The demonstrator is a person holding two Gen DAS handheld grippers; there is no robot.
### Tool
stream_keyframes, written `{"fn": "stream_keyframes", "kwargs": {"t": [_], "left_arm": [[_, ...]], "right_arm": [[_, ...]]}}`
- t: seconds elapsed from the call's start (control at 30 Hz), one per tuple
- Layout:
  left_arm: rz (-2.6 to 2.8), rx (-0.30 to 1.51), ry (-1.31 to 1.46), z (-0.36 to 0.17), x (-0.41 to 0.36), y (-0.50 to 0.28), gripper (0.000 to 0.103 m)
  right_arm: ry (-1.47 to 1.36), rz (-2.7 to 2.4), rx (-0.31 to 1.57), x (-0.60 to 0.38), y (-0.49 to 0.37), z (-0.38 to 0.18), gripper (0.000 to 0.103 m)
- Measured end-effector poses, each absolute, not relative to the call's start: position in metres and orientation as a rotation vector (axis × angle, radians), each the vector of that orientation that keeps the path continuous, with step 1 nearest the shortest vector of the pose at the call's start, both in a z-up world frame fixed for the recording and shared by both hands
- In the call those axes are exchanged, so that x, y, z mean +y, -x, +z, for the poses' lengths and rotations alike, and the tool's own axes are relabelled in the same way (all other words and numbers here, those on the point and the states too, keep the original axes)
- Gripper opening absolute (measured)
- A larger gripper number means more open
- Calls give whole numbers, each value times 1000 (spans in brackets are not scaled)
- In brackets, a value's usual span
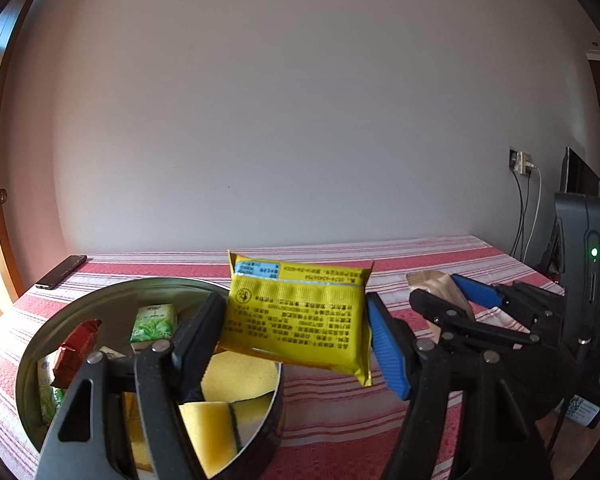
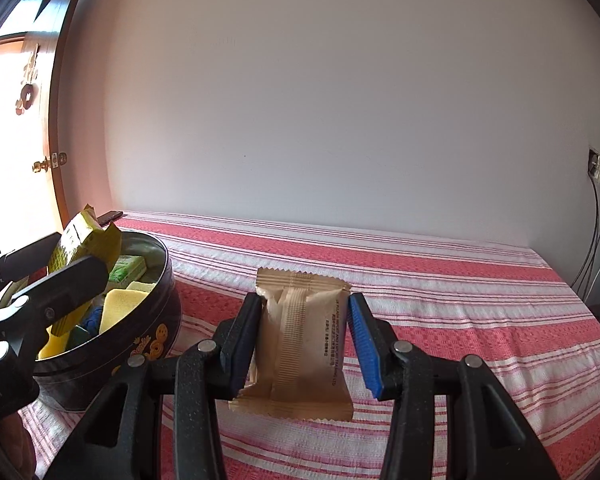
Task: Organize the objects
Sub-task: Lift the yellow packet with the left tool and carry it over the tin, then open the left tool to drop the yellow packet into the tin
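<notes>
My left gripper (image 1: 296, 332) is shut on a yellow snack packet (image 1: 300, 316) and holds it in the air at the right rim of a round dark tin (image 1: 36, 352). The tin holds yellow sponges (image 1: 236, 376), a green box (image 1: 154, 322) and a red packet (image 1: 76, 346). My right gripper (image 2: 300, 344) is shut on a tan snack packet (image 2: 300, 340) just above the striped cloth. In the right wrist view the tin (image 2: 140, 332) stands at the left, with the left gripper and the yellow packet (image 2: 80, 240) above it. The right gripper (image 1: 444, 300) shows at the right of the left wrist view.
A red and white striped cloth (image 2: 420, 280) covers the table. A black phone (image 1: 60, 272) lies at the far left corner. A white wall stands behind. A socket with cables (image 1: 522, 164) is at the right, and a wooden door (image 2: 28, 140) at the left.
</notes>
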State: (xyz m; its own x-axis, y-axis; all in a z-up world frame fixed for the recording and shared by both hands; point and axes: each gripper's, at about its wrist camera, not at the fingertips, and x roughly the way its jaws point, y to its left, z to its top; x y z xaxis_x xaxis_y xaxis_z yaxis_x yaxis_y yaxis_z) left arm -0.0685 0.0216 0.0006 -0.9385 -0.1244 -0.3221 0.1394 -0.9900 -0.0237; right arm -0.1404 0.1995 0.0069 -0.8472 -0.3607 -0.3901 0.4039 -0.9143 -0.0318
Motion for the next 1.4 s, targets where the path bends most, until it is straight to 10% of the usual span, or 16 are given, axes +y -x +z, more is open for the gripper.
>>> {"fn": "stream_keyframes", "kwargs": {"t": [1.4], "left_arm": [[-2659,186,-615,-15,-105,51,73]], "right_arm": [[-561,-2344,390,47,146,19,49]]}}
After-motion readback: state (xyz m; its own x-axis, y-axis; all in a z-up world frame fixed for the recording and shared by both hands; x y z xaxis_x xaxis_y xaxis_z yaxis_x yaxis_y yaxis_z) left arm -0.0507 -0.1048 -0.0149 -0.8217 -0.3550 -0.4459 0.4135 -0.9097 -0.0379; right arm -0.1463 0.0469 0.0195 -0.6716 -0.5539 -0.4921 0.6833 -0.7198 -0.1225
